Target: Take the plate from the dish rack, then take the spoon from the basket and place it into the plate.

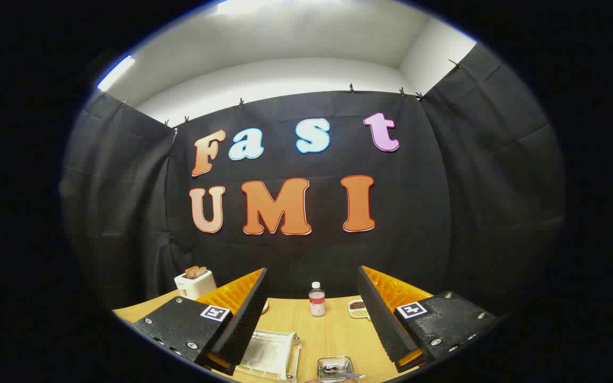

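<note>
- Gripper (314,311): fingers spread wide, nothing between them, raised over the wooden table (333,335).
- Dish rack (270,355): on the table, just beside the left finger.
- Basket (334,368): right of the rack; spoon (338,371) lies inside.
- Bottle (316,299): beyond the rack, upright between the fingers.
- Toaster (195,283): far left of the rack.

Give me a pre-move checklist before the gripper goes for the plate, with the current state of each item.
1. Gripper open: ok, the fingers stand wide apart with nothing between them.
2. Dish rack located: ok, it lies on the wooden table just ahead of the left finger.
3. Plate standing in the rack: cannot tell, the rack is partly hidden by the finger.
4. Basket with spoon located: ok, it sits low between the fingers, beside the rack.
5. Obstacles: ok, the bottle, toaster and small dish stand beyond the fingers, apart from the rack.
6. Aim: not ok, the gripper points at the booth wall, above the table.
</note>
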